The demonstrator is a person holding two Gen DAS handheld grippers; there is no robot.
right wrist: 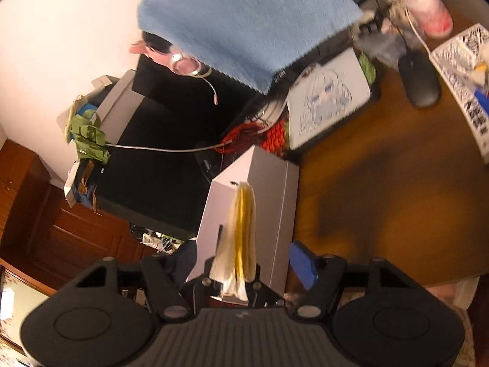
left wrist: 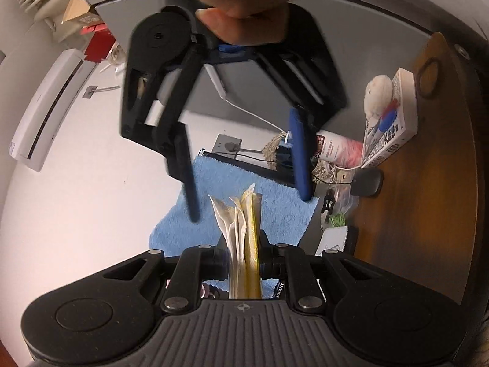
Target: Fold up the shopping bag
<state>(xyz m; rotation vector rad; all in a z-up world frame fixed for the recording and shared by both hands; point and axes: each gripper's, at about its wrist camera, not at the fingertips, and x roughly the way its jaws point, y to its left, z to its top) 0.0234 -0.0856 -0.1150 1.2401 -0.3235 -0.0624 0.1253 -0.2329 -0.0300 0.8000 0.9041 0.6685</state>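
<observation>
The shopping bag is folded into a narrow white and yellow bundle. My left gripper is shut on it, and the bundle sticks out forward past the fingertips. In the left wrist view a hand holds my right gripper above, its black finger and blue finger spread wide to either side of the bundle's tip. In the right wrist view the bag lies between my right gripper's open fingers without touching them. Small black parts clamp its near end.
A blue towel hangs over a dark screen behind the bag. On the wooden desk are a black mouse, a pad with a drawing, a white box, a white can, a book and a plush toy.
</observation>
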